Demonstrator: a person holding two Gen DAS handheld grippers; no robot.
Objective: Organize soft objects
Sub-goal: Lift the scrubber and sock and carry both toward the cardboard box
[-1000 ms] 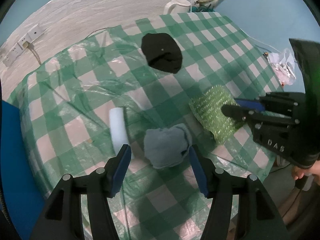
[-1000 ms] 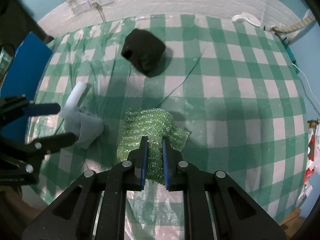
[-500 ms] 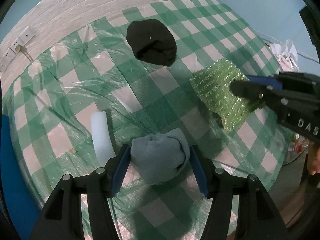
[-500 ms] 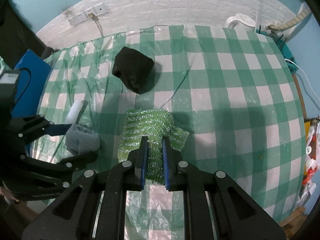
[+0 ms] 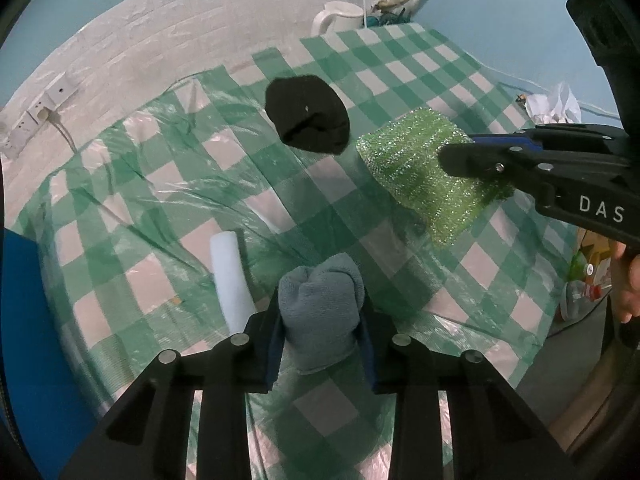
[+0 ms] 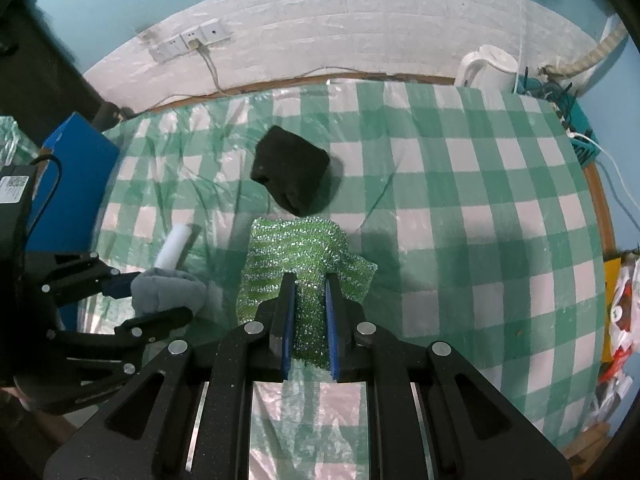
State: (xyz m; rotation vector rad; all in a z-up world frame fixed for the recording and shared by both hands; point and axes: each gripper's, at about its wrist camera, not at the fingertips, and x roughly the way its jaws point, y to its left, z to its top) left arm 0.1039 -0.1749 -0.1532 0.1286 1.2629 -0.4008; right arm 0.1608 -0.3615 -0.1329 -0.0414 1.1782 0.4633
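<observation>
A grey bundled cloth (image 5: 320, 292) sits between the blue pads of my left gripper (image 5: 321, 320), whose jaws are closing and press its sides just over the green checked tablecloth (image 5: 168, 184). My right gripper (image 6: 310, 284) is shut on a glittery green scouring cloth (image 6: 296, 248), which hangs from the pads a little above the table. In the left wrist view the same green cloth (image 5: 412, 168) and right gripper (image 5: 460, 146) are at the right. A black cloth (image 6: 292, 176) lies farther back, and a white foam roll (image 5: 232, 276) lies just left of the grey cloth.
A blue box (image 6: 76, 176) stands at the table's left edge. Behind the far right corner is a white kettle (image 6: 492, 66), with wall sockets (image 6: 188, 42) on the brick wall. A crumpled plastic bag (image 5: 556, 104) lies off the right side. A person's hand (image 5: 628, 280) holds the right gripper.
My left gripper's jaws have come in from wide apart onto the grey cloth. My right gripper has risen a little with the green cloth still in it.
</observation>
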